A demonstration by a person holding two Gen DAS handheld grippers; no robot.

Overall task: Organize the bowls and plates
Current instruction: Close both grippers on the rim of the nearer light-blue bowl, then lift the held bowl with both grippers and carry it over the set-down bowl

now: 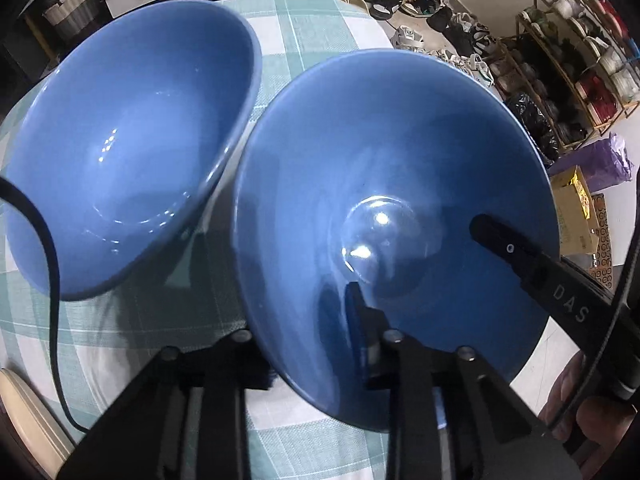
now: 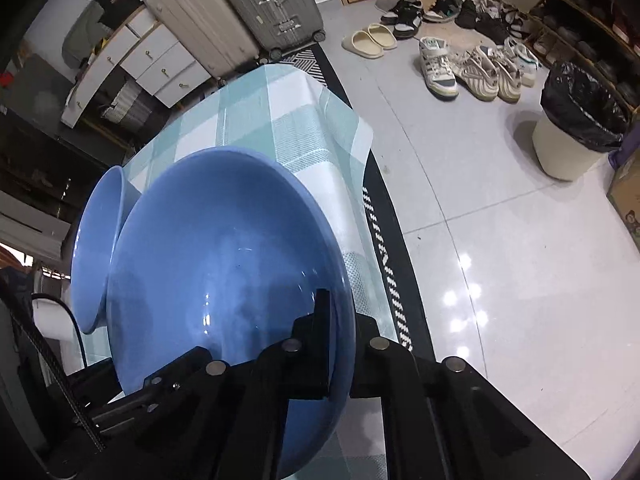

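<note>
Two blue bowls stand close together over the checked tablecloth [image 1: 304,28]. My left gripper [image 1: 316,344] is shut on the near rim of the nearer blue bowl [image 1: 400,168], one finger inside, one under it. My right gripper [image 2: 340,340] is shut on the right rim of the same bowl [image 2: 224,256]; its finger [image 1: 516,256] shows inside the bowl's right side in the left wrist view. The bowl is tilted and held by both. The second blue bowl [image 1: 128,128] sits to the left, also seen in the right wrist view [image 2: 94,256].
The table's edge [image 2: 360,184] drops off to a tiled floor on the right, with a striped rug [image 2: 384,264]. Shoes [image 2: 472,68], a bin [image 2: 576,120], suitcases [image 2: 248,4], drawers and a shoe rack [image 1: 580,60] stand around. A chair back [image 1: 28,412] is at lower left.
</note>
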